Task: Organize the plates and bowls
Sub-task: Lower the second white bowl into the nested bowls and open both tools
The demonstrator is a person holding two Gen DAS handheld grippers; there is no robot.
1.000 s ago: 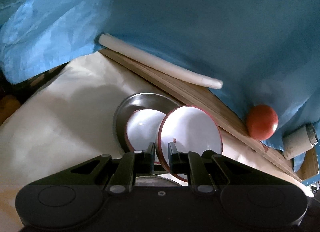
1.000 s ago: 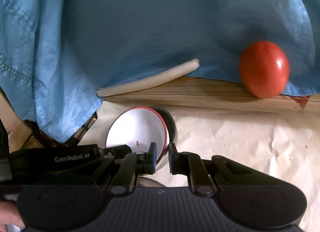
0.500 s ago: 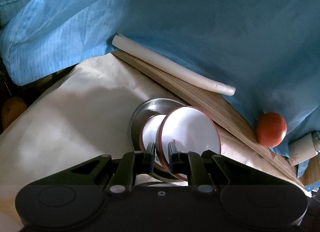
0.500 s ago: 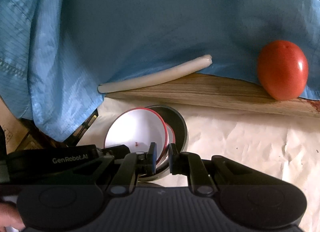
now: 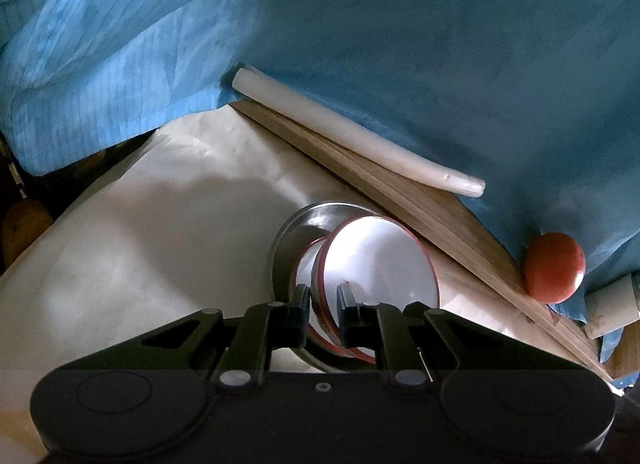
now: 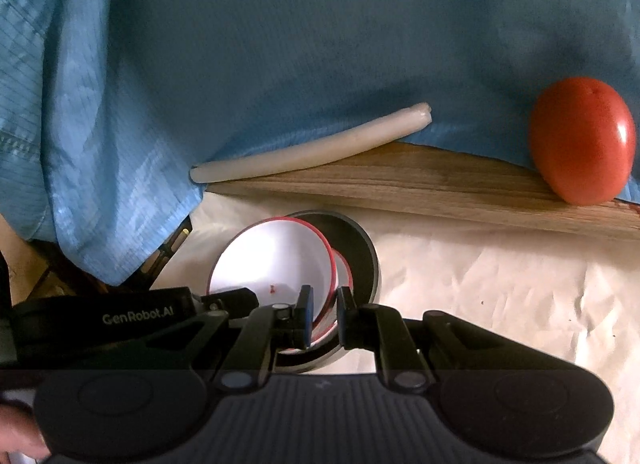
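Left gripper [image 5: 323, 301] fingers pinch the tilted red-rimmed bowl [image 5: 380, 260] rim just above the steel bowl [image 5: 298, 232], mouth facing right; right gripper [image 6: 322, 314] nearly closed, seemingly empty.

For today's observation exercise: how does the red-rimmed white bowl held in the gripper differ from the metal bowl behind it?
The white bowl is white inside with a red rim; the metal bowl is bare shiny steel.
The white bowl is tilted on edge, pinched by the left gripper; the metal bowl sits on the paper, ungripped.
The white bowl is smaller across than the metal bowl, going by the right wrist view.
Both are round, and each lies partly over another red-rimmed bowl.
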